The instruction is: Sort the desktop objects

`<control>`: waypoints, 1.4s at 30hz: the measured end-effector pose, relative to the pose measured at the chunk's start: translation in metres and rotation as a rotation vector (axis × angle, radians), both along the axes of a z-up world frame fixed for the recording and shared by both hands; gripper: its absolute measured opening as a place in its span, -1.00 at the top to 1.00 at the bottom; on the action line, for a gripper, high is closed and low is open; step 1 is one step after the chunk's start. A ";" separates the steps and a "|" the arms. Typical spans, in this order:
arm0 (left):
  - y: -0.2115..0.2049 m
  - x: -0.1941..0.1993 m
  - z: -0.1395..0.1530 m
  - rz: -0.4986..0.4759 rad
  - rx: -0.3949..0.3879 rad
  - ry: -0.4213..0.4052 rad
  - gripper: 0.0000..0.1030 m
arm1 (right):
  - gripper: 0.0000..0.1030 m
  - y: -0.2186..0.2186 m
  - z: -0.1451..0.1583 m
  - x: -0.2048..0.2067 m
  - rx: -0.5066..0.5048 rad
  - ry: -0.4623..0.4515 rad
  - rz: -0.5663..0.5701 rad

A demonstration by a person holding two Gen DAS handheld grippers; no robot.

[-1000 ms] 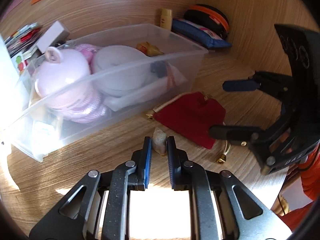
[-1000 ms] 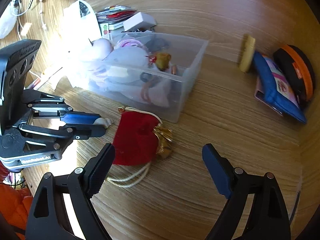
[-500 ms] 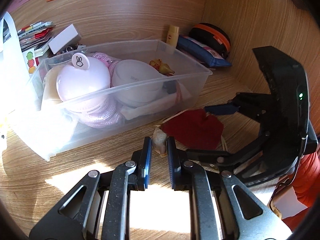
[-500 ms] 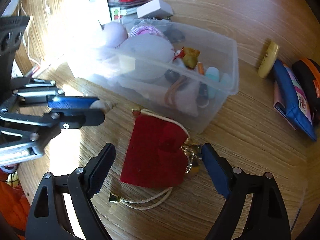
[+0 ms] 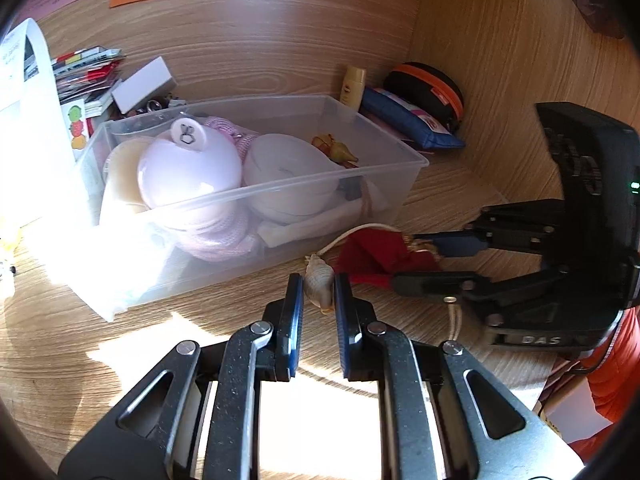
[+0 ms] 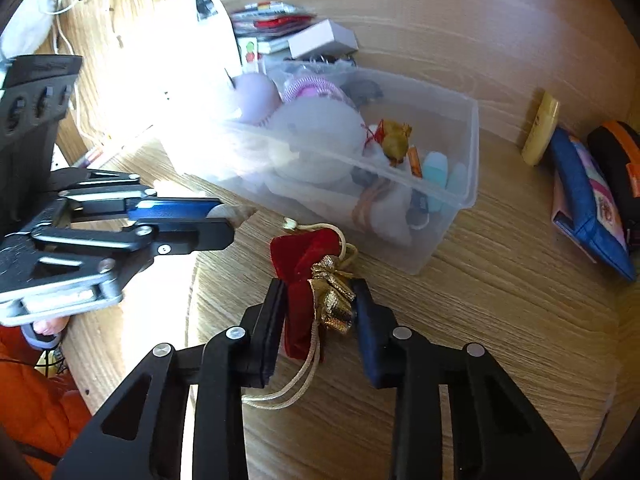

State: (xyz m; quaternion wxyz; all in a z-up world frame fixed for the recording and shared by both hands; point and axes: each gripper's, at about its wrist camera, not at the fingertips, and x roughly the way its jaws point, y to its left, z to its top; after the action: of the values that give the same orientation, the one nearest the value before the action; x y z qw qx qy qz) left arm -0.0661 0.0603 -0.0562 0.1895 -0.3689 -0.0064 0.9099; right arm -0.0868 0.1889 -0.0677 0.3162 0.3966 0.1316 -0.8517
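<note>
At the far left of the desk point(image 5: 60, 360) a stack of leaflets and a small white box point(image 5: 144, 84) lay against the back wall, outside the clear plastic bin point(image 5: 304, 204). The bin already held a good share of the clutter: a lilac round container point(image 5: 188, 176), a white round case point(image 5: 288, 172), a pink cord and a small gold trinket point(image 5: 338, 151).

In front of the bin the left gripper point(image 5: 319, 292) was clamped narrow on a small seashell point(image 5: 318, 284), held clear of the wood. Just to its right, the right gripper point(image 6: 320, 304) was closing, its jaws bunching a red drawstring pouch point(image 6: 304, 276) with a gold trim (the cord trailed loose on the desk).

Farther right, near the corner, a yellow tube point(image 5: 353, 86), a blue pouch point(image 5: 412, 122) and a black and orange case point(image 5: 428, 88) remained unsorted. By my reading the job was partly done: shell and pouch had yet to reach the bin, and the corner items were untouched.
</note>
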 end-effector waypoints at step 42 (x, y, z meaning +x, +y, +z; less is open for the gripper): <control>-0.101 -0.027 0.070 0.247 -0.048 0.178 0.72 | 0.43 -0.010 0.101 -0.030 -0.140 0.278 -0.110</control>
State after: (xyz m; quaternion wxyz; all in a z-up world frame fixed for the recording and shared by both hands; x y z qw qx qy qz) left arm -0.0932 -0.0405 0.0142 0.0673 -0.2877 -0.0133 0.9553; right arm -0.1167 0.1787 0.0337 0.2750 0.2584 0.0924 -0.9215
